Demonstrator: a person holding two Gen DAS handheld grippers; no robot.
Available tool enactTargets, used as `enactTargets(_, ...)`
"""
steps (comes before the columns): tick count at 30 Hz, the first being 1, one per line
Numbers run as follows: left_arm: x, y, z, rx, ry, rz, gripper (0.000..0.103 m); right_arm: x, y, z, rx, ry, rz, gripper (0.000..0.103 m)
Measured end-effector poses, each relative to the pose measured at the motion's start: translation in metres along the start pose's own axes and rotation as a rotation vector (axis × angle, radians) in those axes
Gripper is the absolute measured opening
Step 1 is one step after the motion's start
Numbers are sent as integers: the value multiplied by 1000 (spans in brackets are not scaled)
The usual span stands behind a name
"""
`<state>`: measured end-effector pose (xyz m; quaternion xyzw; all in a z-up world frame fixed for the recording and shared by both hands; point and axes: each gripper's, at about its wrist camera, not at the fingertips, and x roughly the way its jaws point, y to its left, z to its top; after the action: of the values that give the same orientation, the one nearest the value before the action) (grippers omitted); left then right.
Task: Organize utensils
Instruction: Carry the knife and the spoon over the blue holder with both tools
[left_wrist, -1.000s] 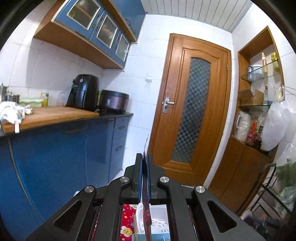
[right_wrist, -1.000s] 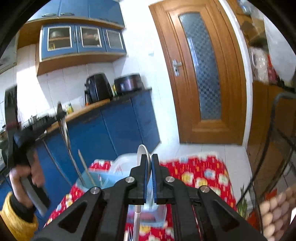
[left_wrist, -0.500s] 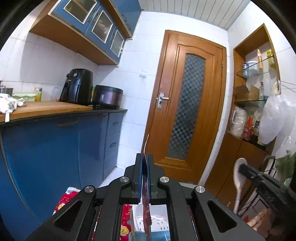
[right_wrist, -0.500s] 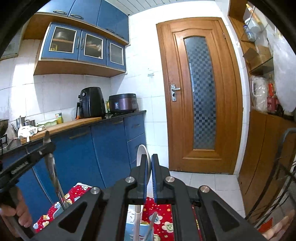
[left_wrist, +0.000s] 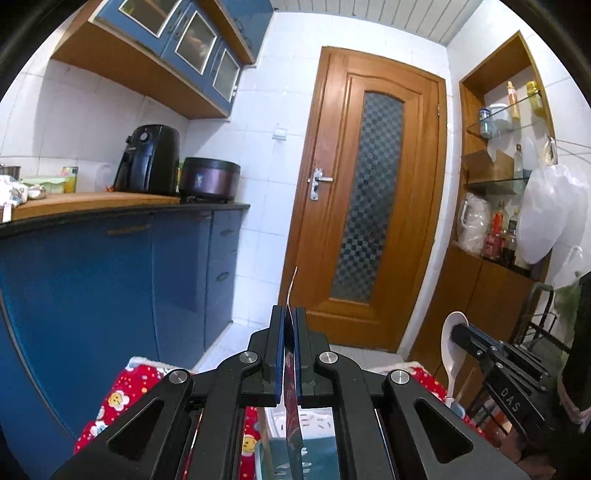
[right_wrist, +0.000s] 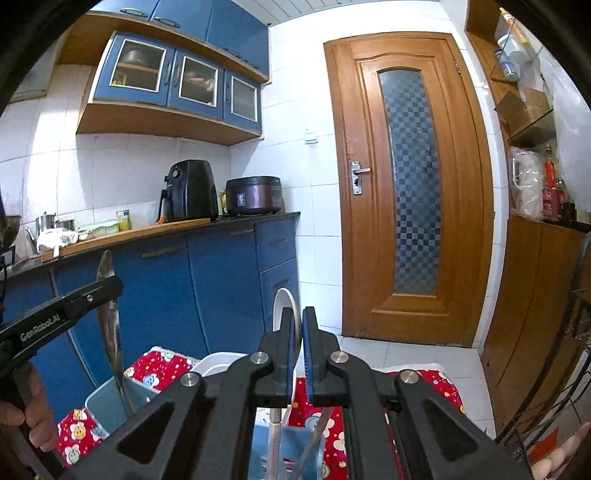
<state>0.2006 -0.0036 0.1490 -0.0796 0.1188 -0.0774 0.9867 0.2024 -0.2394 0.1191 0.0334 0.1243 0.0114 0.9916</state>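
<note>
Holding chopsticks (right_wrist: 320, 424): blue holder (right_wrist: 295, 452) (white basket (right_wrist: 218, 360) behind)

White lettering "GenRobot.AI" runs along the side of the left gripper (right_wrist: 107, 291), seen from the right wrist view. On the side of the right gripper (left_wrist: 456, 330), seen from the left wrist view, the letters "DAS" stand in white. Labels on the bottles and the tin are too small to read.
</note>
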Motion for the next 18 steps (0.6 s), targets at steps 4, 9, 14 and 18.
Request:
enactTargets(4, 1, 1, -6, 4, 17, -5, 4, 0, 2, -6, -15, 20, 3, 6)
enactTargets(9, -1, -2, -12, 12, 36, -19, 4, 1, 2, -11, -24, 52, 7, 6)
enactTargets(14, -3, -1, -18, 5, 61, -24, 5, -4, 5, -13, -31, 66, 23, 6)
enactTargets(18, -1, 3, -20, -24, 114, -36, 5, -5, 7, -11, -23, 93, 51, 6)
